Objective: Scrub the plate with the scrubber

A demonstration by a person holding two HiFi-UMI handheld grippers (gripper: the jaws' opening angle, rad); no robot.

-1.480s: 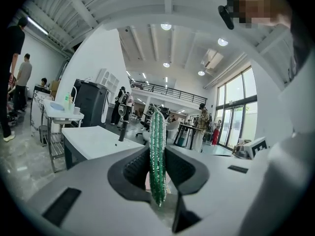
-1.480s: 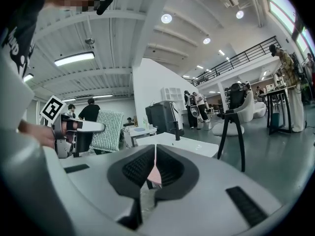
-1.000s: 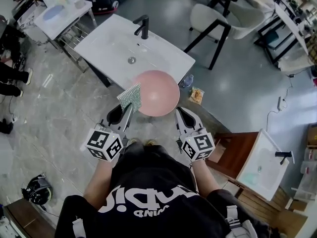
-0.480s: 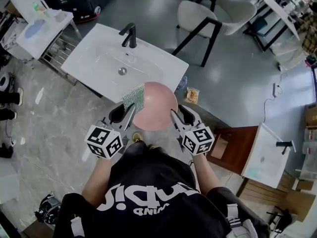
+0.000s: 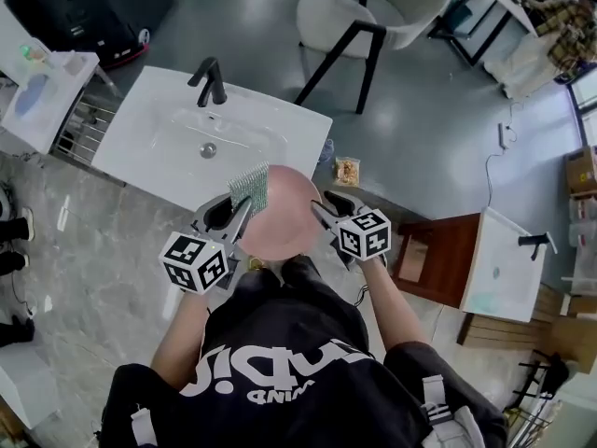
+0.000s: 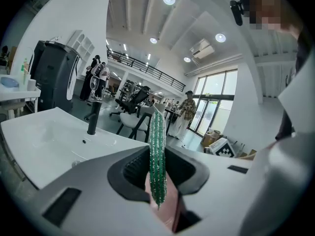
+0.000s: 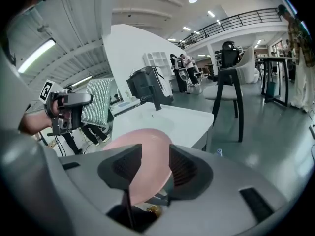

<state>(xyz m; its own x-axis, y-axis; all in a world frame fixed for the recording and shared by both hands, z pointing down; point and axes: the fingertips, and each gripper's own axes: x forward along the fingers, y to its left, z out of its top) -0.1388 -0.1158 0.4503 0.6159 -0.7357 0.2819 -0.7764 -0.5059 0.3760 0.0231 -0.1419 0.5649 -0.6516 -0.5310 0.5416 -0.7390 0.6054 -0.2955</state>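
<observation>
The pink plate (image 5: pixel 284 215) hangs in the air in front of me, just off the near edge of the white sink (image 5: pixel 149 161). My right gripper (image 5: pixel 324 211) is at its right rim; its jaws are opening and stand wide, the plate (image 7: pixel 142 154) lying between them with the pads no longer pinching it. My left gripper (image 5: pixel 239 211) is shut on the green scrubber (image 5: pixel 250 188), which stands upright against the plate's left edge. In the left gripper view the scrubber (image 6: pixel 157 156) rises between the jaws with pink plate behind it. The right gripper view shows the scrubber (image 7: pixel 98 102) at left.
A black faucet (image 5: pixel 209 80) stands at the sink's far side. A white chair with black legs (image 5: pixel 359 12) is beyond it. A small bottle and a snack bag (image 5: pixel 347 171) lie on the floor. A wooden stand with a second basin (image 5: pixel 508 269) is at right.
The plate and both grippers have drawn back from the sink toward my body. The right gripper's jaws have spread apart around the plate's rim. The left gripper keeps the scrubber.
</observation>
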